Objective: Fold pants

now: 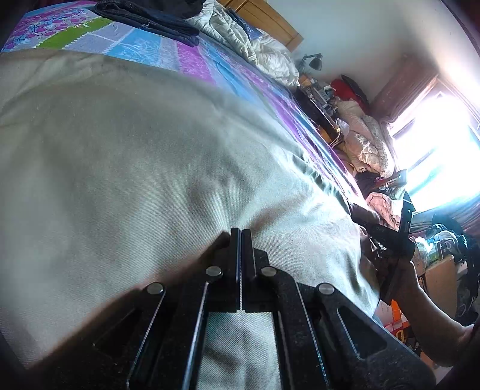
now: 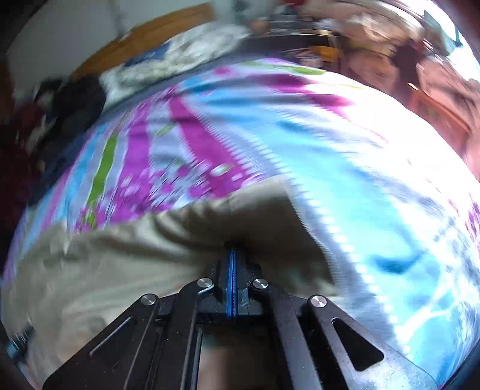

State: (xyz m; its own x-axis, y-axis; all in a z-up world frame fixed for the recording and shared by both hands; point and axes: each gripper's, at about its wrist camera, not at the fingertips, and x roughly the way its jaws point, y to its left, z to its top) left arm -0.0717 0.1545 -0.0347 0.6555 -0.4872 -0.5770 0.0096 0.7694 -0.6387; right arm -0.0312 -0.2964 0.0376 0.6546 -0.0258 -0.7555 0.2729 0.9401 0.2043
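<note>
Left wrist view: left hand-held gripper (image 1: 241, 237) clenched on beige pants (image 1: 135, 156) spread over the bed (image 1: 192, 60); folded dark jeans (image 1: 150, 18) beyond; thin pinch may slip. Right wrist view, blurred: right hand-held gripper (image 2: 232, 252) clenched on pants edge; uneven pulling risks a skewed fold.

A lived-in home bedroom: a bed with a patterned sheet (image 1: 192, 60), rumpled quilts (image 1: 258, 45), wooden headboard (image 1: 270, 21) and sunlit window (image 1: 441, 144).

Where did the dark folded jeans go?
In the left wrist view, the dark folded jeans lie at the top left on the colourful bedsheet, beyond the beige pants.
</note>
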